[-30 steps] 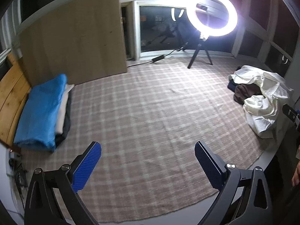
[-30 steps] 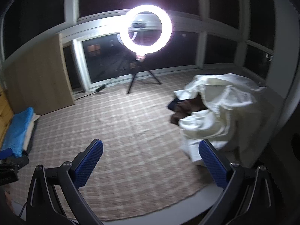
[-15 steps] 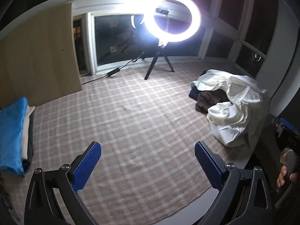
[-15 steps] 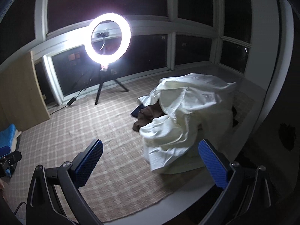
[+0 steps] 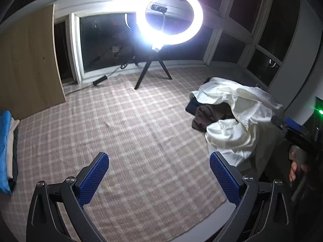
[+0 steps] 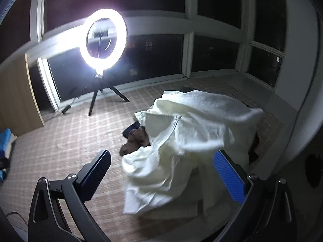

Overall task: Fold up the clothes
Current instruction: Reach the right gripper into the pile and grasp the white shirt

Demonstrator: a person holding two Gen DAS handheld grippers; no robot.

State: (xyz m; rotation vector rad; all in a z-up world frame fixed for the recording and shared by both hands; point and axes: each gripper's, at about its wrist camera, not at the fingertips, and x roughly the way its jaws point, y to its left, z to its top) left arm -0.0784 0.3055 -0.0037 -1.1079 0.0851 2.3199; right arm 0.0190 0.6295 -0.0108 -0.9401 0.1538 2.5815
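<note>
A crumpled cream-white garment [image 5: 238,121] [image 6: 181,141] lies in a heap on the plaid cloth at the right, over a brown garment [image 5: 206,115] [image 6: 135,139] and a dark blue one. My left gripper [image 5: 159,167] is open and empty, hovering over the bare plaid cloth [image 5: 121,133] left of the heap. My right gripper [image 6: 161,165] is open and empty, close above the front of the cream garment. The right gripper's body also shows in the left wrist view [image 5: 296,135], held by a hand.
A lit ring light on a black tripod [image 5: 153,68] [image 6: 101,92] stands at the back by dark windows. A folded stack topped by a blue garment [image 5: 5,151] lies at the far left. A wooden board [image 5: 28,64] leans on the back wall. The cloth's front edge [image 5: 191,217] is near.
Both grippers have swung right, toward the heap of clothes. The cream garment now fills the right wrist view between its fingers. The folded blue stack has slid to the left edge.
</note>
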